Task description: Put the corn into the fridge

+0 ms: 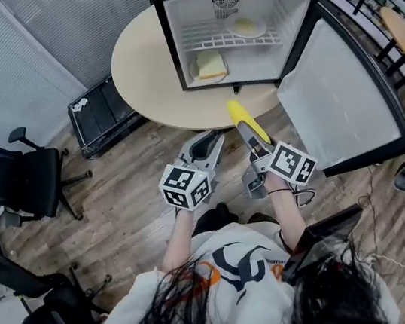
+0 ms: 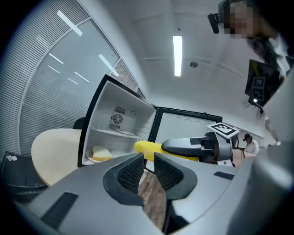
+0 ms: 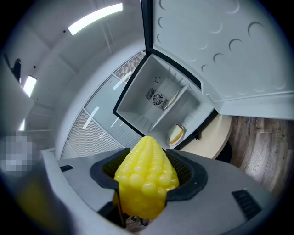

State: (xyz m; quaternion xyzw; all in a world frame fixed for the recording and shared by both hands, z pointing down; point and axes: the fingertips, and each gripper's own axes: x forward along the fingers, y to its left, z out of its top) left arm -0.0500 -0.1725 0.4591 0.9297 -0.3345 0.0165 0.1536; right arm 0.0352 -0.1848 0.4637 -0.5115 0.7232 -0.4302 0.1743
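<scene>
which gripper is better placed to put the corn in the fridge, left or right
Right. The right gripper is shut on the corn, aimed at the open fridge; the left gripper is empty.

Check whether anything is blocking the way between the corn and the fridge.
Nothing visible does. The fridge door is swung open, and the corn in the right gripper points at the open compartment. A plated sandwich fills the floor's left side only; the left gripper is off to the side.
</scene>
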